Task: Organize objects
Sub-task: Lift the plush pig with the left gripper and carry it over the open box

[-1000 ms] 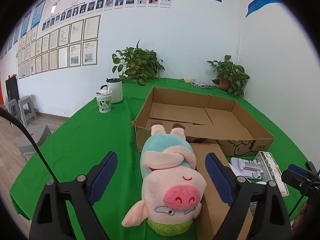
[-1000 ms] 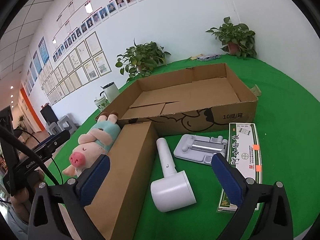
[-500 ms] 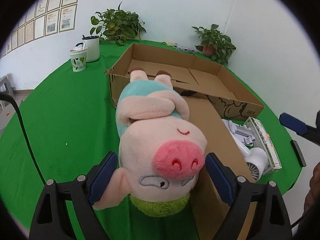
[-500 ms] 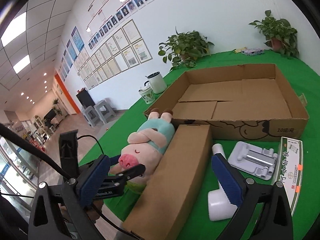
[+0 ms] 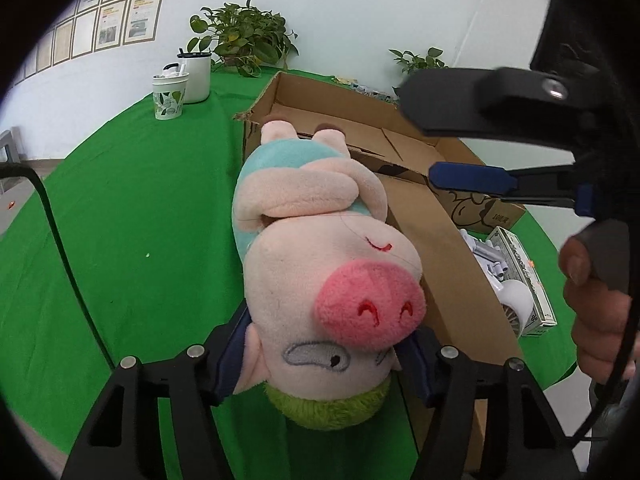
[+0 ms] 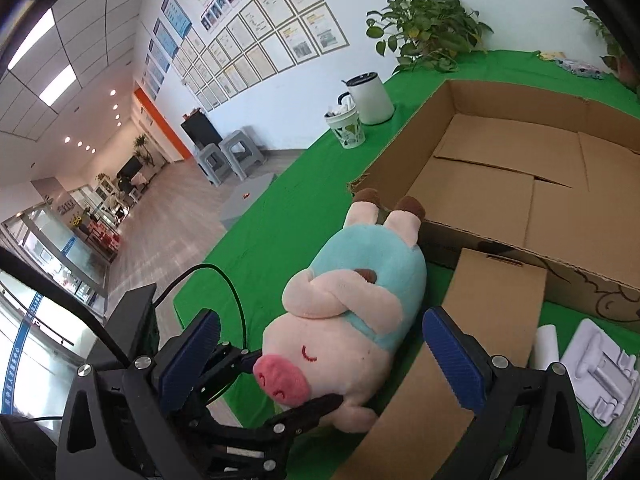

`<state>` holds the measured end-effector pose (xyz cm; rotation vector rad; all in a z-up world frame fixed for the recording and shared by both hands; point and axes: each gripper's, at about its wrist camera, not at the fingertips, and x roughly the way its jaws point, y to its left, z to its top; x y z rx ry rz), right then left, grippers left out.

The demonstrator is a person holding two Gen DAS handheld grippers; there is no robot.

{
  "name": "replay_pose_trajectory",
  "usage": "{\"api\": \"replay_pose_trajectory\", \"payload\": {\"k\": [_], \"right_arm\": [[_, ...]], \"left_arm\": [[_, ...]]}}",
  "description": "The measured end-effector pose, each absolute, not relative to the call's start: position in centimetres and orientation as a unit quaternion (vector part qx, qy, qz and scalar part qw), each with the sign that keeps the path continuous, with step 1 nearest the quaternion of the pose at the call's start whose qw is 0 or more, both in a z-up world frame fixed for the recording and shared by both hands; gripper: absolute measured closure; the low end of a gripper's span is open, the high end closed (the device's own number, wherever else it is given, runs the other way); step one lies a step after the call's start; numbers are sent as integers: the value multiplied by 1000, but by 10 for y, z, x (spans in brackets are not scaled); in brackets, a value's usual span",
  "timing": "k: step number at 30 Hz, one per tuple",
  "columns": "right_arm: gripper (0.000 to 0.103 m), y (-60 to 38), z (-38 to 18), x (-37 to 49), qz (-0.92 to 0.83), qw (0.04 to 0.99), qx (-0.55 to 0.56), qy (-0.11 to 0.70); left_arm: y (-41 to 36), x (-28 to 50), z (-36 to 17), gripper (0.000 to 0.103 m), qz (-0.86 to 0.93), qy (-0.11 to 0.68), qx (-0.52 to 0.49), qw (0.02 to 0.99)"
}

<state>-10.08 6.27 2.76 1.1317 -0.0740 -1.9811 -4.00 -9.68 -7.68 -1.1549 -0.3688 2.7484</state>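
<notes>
A plush pig (image 5: 320, 256) in a light blue shirt lies on its back on the green tablecloth, feet against the open cardboard box (image 5: 360, 120). My left gripper (image 5: 326, 354) is shut on the pig's head, one pad at each side. In the right wrist view the pig (image 6: 352, 320) lies between my open right gripper's (image 6: 324, 364) fingers, and the left gripper's black fingers (image 6: 304, 408) clamp its head. The right gripper (image 5: 468, 178) also shows in the left wrist view, above the pig.
A long closed carton (image 6: 460, 360) lies right of the pig. A white handheld fan (image 5: 516, 300), a white stand (image 6: 600, 376) and a flat printed box (image 5: 524, 276) lie further right. A mug (image 5: 196, 76) and a paper cup (image 5: 170, 98) stand at the far left. Potted plants stand behind.
My left gripper has closed in on the pig's head and shut on it. My right gripper has swung left, from over the fan to above the pig.
</notes>
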Motion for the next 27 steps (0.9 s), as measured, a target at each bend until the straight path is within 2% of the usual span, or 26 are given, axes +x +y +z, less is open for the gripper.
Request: {"api": "replay_pose_trajectory", "payload": {"k": [7, 11, 15, 27], "right_arm": [[1, -2, 0, -122, -760, 410, 505, -18], [0, -36, -28, -115, -767, 362, 528, 42], [0, -42, -47, -122, -751, 352, 558, 8], [4, -67, -51, -132, -766, 344, 543, 26]], "left_arm": [[-106, -19, -75, 38, 911, -108, -393, 61], [-102, -19, -75, 38, 913, -103, -392, 54], [-97, -18, -75, 38, 916, -97, -386, 47], [-95, -12, -71, 39, 918, -93, -382, 50]]}}
